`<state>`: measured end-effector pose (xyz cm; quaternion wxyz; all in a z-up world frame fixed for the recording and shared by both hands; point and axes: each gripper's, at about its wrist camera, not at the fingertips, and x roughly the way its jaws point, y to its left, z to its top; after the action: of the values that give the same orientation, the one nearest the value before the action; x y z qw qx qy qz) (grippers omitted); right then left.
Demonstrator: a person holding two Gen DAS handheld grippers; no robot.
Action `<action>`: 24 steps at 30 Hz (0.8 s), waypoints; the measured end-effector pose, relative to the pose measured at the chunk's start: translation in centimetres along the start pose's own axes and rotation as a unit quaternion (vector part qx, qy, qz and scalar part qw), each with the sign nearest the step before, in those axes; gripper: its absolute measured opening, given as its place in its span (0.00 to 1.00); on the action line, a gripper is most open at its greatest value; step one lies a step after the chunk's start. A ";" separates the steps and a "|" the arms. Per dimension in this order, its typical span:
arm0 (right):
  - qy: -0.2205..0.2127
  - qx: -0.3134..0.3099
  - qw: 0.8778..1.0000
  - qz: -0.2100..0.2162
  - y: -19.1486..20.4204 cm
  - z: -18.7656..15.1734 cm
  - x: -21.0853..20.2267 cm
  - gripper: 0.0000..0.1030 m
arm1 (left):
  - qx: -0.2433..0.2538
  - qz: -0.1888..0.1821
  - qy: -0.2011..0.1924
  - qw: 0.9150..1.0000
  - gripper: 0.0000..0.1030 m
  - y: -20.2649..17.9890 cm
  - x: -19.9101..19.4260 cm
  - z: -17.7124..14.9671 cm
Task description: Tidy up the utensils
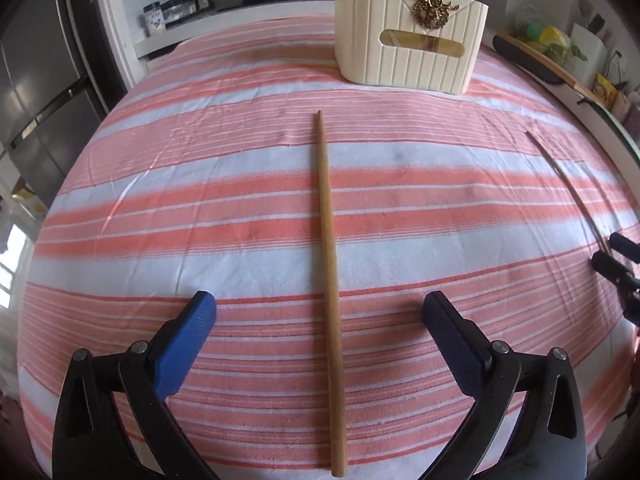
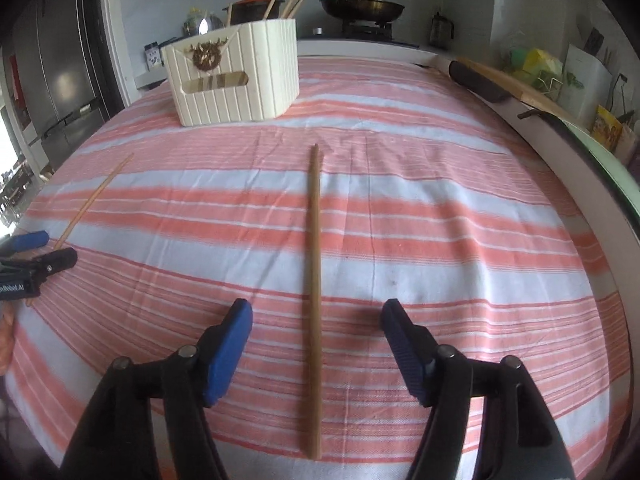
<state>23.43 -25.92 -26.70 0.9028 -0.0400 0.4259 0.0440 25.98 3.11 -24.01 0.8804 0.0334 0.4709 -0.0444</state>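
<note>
Utensil holder (image 1: 408, 40) is holding what I am taking for chopsticks; a chopstick (image 1: 330, 280) is lying between each gripper's spread jaws, left (image 1: 320, 312) and right (image 2: 316, 314).

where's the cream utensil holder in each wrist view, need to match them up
Left wrist view: the cream utensil holder stands at top, right of centre, beyond the chopstick lying between the open left gripper.
Right wrist view: it stands at upper left, beyond the other chopstick between the open right gripper.
Shared landmark: the gold wreath emblem on its front face.
</note>
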 end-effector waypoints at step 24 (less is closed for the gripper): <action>-0.005 0.003 1.000 0.002 -0.2 0.0 0.0 0.72 | -0.004 -0.007 -0.013 1.000 0.99 0.2 -0.4 -0.3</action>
<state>23.47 -26.16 -26.69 0.9051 -0.0363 0.4213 0.0443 25.54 3.33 -23.85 0.8864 0.0263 0.4596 -0.0491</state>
